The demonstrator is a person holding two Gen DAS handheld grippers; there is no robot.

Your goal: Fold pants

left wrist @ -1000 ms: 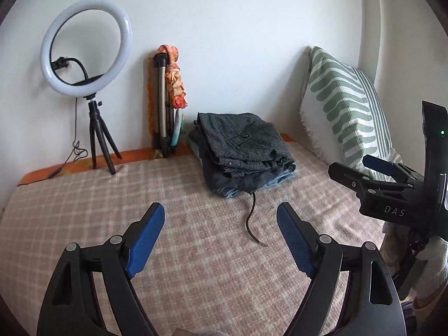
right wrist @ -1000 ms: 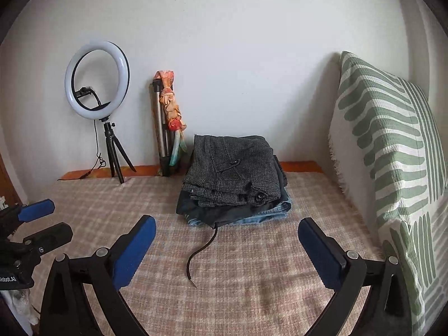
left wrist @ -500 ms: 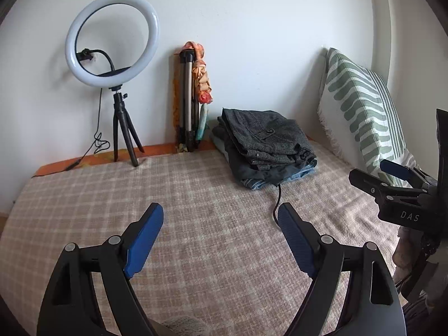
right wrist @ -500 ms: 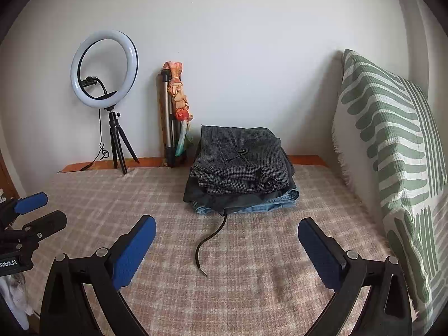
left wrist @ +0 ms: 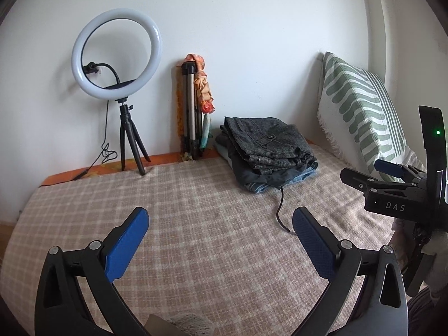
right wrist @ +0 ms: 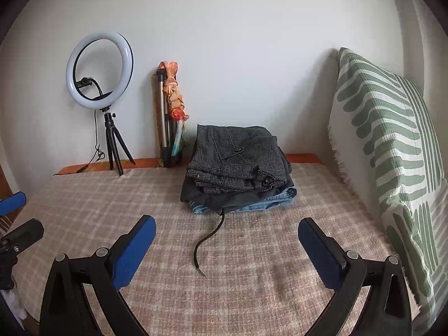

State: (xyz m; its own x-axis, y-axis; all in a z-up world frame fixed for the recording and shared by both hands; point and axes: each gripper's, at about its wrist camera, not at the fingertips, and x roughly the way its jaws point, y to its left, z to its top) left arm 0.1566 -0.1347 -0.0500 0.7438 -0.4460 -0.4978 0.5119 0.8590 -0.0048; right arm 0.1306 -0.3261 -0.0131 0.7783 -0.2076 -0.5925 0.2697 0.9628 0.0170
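A stack of folded pants (left wrist: 268, 151) lies at the far side of the checked bed cover (left wrist: 196, 224), grey tweed on top, black and blue denim under it. It also shows in the right wrist view (right wrist: 238, 165). A black drawstring (right wrist: 208, 240) trails from the stack toward me. My left gripper (left wrist: 221, 224) is open and empty above the cover, well short of the stack. My right gripper (right wrist: 226, 235) is open and empty, and it shows at the right in the left wrist view (left wrist: 372, 175).
A ring light on a small tripod (left wrist: 117, 61) stands at the back left by the wall. A folded tripod with an orange cloth (left wrist: 196, 106) leans on the wall. A green striped pillow (right wrist: 392, 154) stands along the right side.
Both grippers have drawn back from the stack and stayed open. The left wrist view has swung left, so the stack sits further right in it.
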